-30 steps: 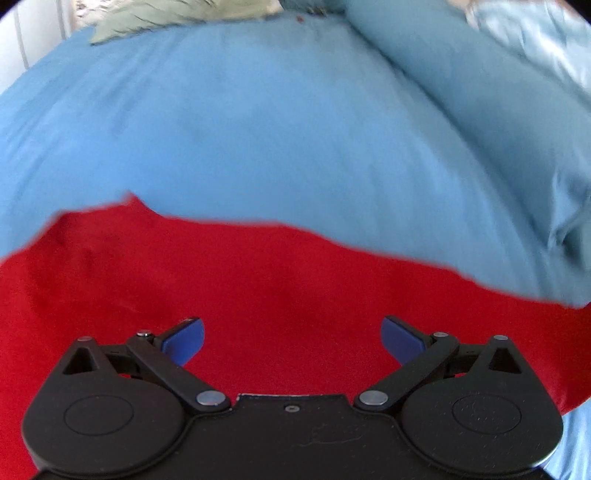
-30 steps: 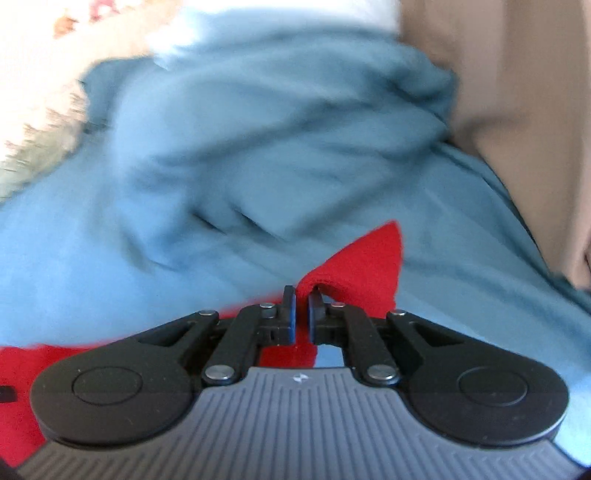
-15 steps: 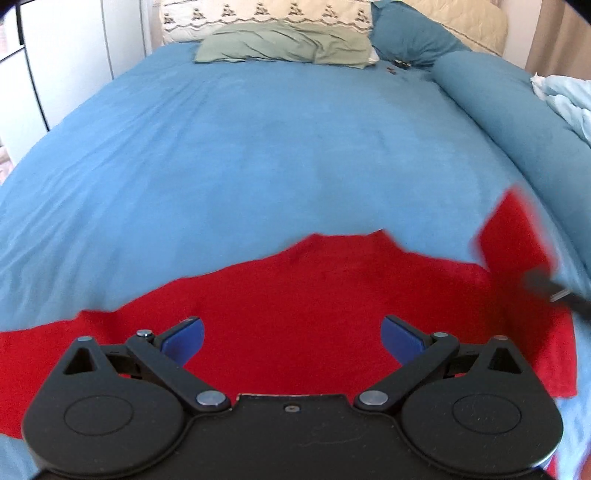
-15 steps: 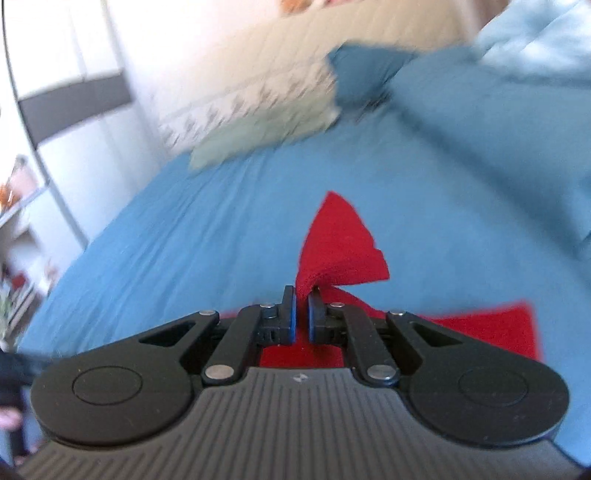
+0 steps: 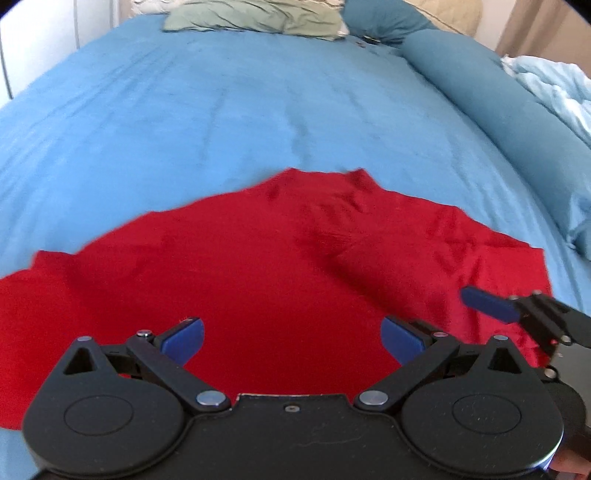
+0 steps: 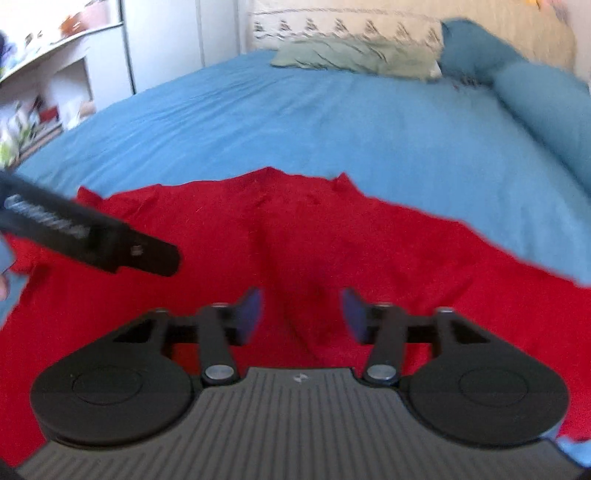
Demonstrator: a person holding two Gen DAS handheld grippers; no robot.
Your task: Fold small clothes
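Note:
A red garment (image 5: 280, 266) lies spread on the blue bedcover (image 5: 221, 110), creased toward its right side. My left gripper (image 5: 291, 341) hovers over its near part, open, nothing between the blue pads. My right gripper (image 6: 301, 314) is above the same red garment (image 6: 295, 240); its jaws are opening and nothing is between them. In the left wrist view the right gripper's blue pad (image 5: 487, 304) shows at the right edge. One finger of the left gripper (image 6: 110, 243) crosses the right wrist view on the left.
Green pillows (image 5: 255, 16) and a patterned one (image 6: 347, 31) lie at the head of the bed. A long teal bolster (image 5: 491, 99) runs down the right side, with a pale blue quilt (image 5: 554, 85) beyond. White shelves (image 6: 55, 74) stand left of the bed.
My right gripper let go of the red corner it held up and now stands open; the cloth has dropped flat on the bed. Both grippers moved across over the garment.

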